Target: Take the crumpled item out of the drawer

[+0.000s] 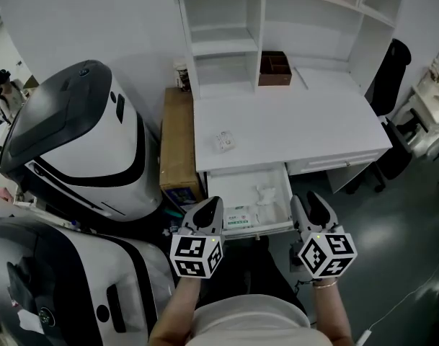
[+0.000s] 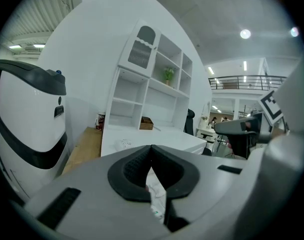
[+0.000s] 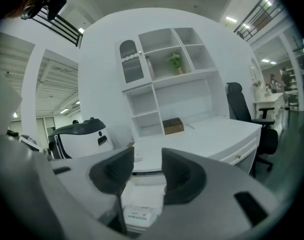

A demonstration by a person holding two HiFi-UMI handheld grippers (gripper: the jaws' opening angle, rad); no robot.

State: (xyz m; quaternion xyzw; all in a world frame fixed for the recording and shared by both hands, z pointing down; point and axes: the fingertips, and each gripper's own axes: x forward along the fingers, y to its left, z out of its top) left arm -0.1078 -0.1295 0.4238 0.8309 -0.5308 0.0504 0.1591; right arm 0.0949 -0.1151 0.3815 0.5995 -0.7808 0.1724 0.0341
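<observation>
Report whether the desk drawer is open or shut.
Open: the drawer is pulled out from under the desktop, with the crumpled item lying in it.

Desk, drawer open; packet, brown box on top.

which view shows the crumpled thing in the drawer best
Head view: the crumpled item lies unobstructed in the open drawer. The left gripper view gives only a white sliver, perhaps it; the right gripper view shows the drawer, not clearly the item.
</observation>
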